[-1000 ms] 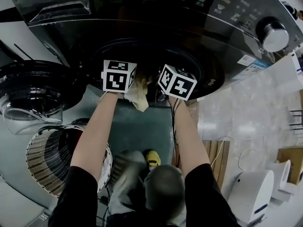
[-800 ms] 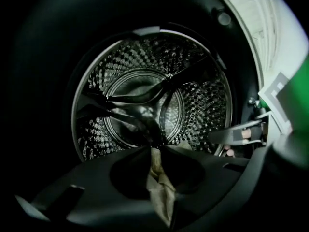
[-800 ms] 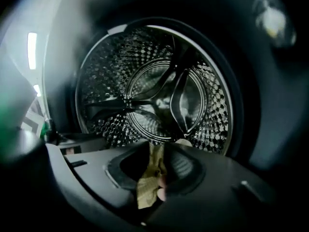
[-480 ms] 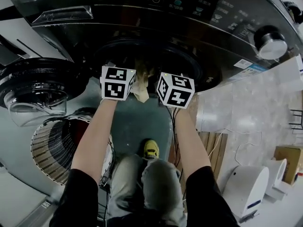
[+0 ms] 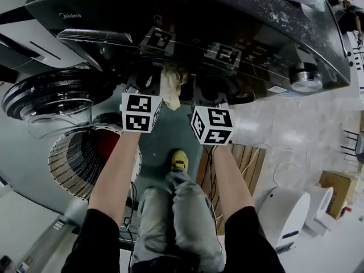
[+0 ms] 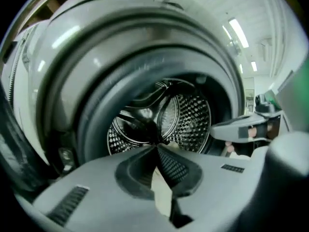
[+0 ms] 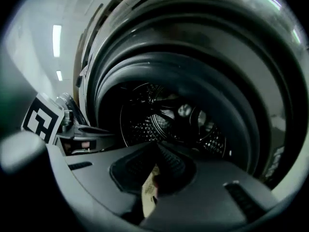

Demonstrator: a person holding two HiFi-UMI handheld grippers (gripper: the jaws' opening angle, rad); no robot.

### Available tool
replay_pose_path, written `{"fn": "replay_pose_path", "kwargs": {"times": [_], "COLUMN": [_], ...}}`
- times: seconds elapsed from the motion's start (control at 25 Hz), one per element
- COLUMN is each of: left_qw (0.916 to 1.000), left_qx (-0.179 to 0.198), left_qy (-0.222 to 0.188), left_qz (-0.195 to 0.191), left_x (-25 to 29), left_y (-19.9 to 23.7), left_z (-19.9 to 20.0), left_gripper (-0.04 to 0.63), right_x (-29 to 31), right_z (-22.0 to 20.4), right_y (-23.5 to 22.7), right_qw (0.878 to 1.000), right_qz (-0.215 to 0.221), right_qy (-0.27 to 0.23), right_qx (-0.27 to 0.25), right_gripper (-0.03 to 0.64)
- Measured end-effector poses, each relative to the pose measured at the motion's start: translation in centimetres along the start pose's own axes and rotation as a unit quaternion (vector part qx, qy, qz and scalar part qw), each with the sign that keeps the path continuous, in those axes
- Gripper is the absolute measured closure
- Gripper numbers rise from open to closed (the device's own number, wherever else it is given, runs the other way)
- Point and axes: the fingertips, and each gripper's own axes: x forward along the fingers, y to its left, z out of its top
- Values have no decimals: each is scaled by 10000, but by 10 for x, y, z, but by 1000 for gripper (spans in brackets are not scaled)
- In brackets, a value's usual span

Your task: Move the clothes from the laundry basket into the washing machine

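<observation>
A beige cloth (image 5: 170, 87) hangs at the mouth of the dark washing machine (image 5: 187, 27), between my two grippers. My left gripper (image 5: 152, 83) is shut on it; in the left gripper view the closed left gripper (image 6: 157, 149) has a cream strip of the cloth (image 6: 161, 195) under its tips. My right gripper (image 5: 200, 90) is shut on the same cloth, and in the right gripper view the right gripper (image 7: 157, 146) pinches the cloth (image 7: 149, 192). Both point into the perforated steel drum (image 6: 161, 122). The white laundry basket (image 5: 65, 166) sits lower left with a red garment (image 5: 105, 147) inside.
The machine's round glass door (image 5: 51, 98) stands swung open at the left. A thick grey rubber seal (image 7: 193, 76) rings the drum opening. A white appliance (image 5: 293, 220), a cardboard box (image 5: 335, 189) and loose cables (image 5: 273, 172) lie on the floor at right.
Both grippers have risen and gone forward with the beige cloth, from in front of the door opening up to its mouth. The view has tilted, and the machine's top now shows.
</observation>
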Motion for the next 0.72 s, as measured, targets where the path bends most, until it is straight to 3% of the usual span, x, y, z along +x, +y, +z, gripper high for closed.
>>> {"fn": "replay_pose_path", "kwargs": {"times": [0.2,0.44,0.6,0.72], "left_qw": [10000,9998,10000,9997], "left_qx": [23,-200,-6,-154], "left_qy": [47,10,-42,-120], "left_qz": [-40,92,69,126], "left_x": [-39,-105,-150,-182], "left_y": [-8,-8,-11,-8], "left_z": [20,59,98,122], "left_gripper": [584,584,584,584], "right_x": [-36,-97,-134,-159], "right_z": [16,74,112,138], "right_y": [12,26,34,39], "right_qw": [9997,9999,9997,9995], "right_qz": [-21,-47,-140,-240], "right_qy": [170,96,89,55], "right_qx": [151,103,165,213], "right_gripper": [612,612,612,614]}}
